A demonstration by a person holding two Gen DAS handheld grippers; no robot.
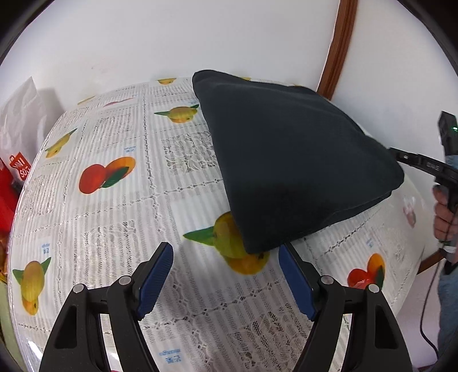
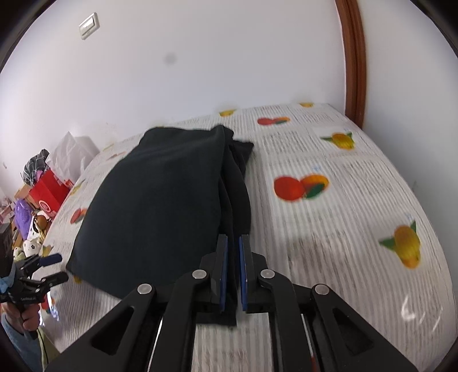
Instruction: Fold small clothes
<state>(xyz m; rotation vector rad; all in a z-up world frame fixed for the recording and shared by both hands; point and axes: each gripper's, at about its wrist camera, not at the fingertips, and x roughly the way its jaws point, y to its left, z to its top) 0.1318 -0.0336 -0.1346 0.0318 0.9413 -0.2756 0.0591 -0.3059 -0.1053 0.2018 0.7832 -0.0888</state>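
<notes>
The right tongs point(image 2: 232, 243) sit narrow, blue pads almost together, with a dark fold of the black garment point(image 2: 160, 194) running between them; whether the pads press on the fabric or have just let go of it cannot be told from this view. The right wrist picture is blurred across the tablecloth. The left tongs point(image 1: 226, 257) stand wide apart, nothing between the blue pads, poised just short of the garment's near corner, which hangs over a printed yellow fruit.

The garment itself lies folded into a thick, roughly square bundle on the table point(image 2: 357, 200), stacked layers showing along its right edge in the right wrist view. In the left wrist view it fills the upper right of the tabletop, reaching toward the far edge by the wall.

The table wears a white lace-pattern cloth with printed oranges, lemons and pears. Behind it is a plain white wall point(image 1: 171, 43), with a brown wooden door frame point(image 2: 355, 63) at the right and a light switch point(image 2: 89, 25) high up on the left. Beyond the table's left end sit a white bag point(image 1: 25, 114), a red bag point(image 1: 17, 168) and a jumble of toys point(image 2: 28, 229). A hand point(image 1: 443, 211) grips the right tool's handle at the edge of the left view.
</notes>
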